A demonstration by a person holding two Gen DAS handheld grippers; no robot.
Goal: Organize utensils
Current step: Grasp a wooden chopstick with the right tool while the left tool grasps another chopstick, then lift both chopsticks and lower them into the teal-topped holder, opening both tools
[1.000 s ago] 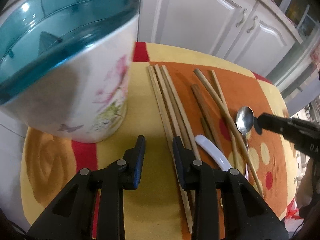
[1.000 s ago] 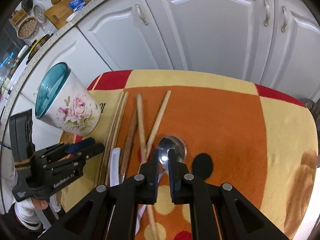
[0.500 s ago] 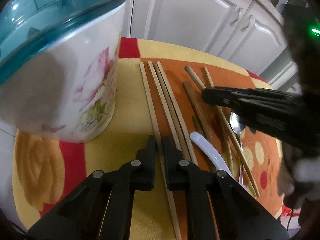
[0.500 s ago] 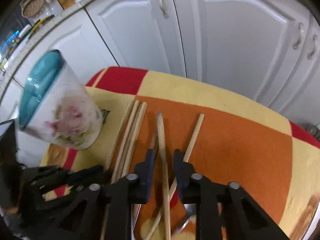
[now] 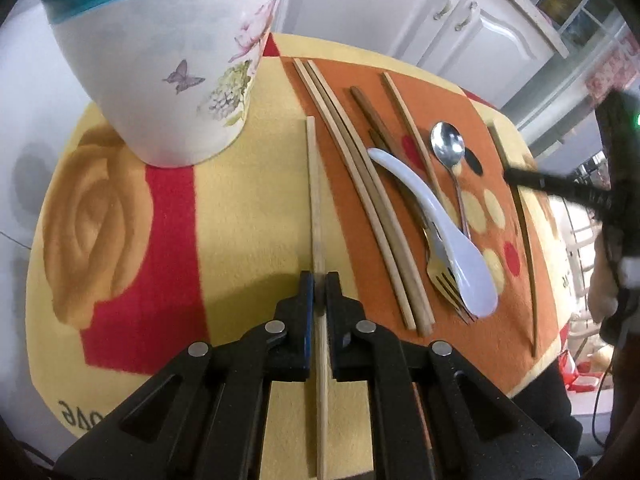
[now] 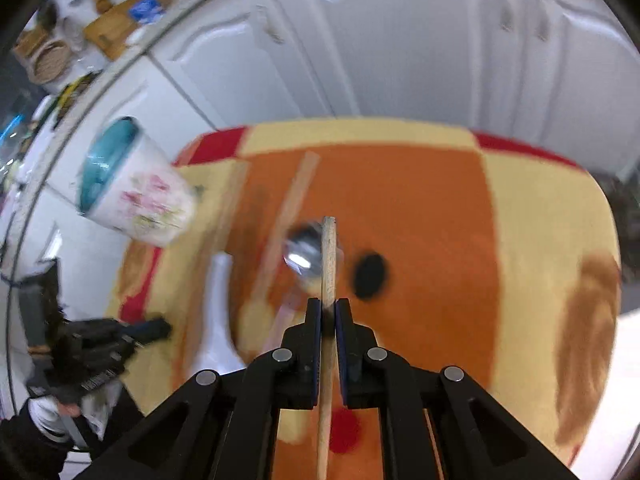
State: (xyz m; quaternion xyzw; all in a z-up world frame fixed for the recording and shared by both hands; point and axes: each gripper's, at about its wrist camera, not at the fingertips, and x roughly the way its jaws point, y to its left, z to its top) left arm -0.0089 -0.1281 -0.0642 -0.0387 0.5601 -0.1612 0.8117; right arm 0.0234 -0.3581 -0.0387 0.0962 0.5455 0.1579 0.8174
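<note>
Both grippers now clamp chopsticks: left gripper (image 5: 319, 280) pale chopstick (image 5: 314, 184), right gripper (image 6: 328, 308) another chopstick (image 6: 329, 256); cup (image 5: 168, 60) at 11 o'clock awaits.

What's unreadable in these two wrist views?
- Inside of the floral cup with the teal rim: left wrist view, top cut off by the frame edge.
- Metal fork: left wrist view, mostly under the white ceramic spoon.
- Near ends of both held wooden chopsticks: run off the bottom edges.
- Table items in the right wrist view: motion blur smears them.
</note>
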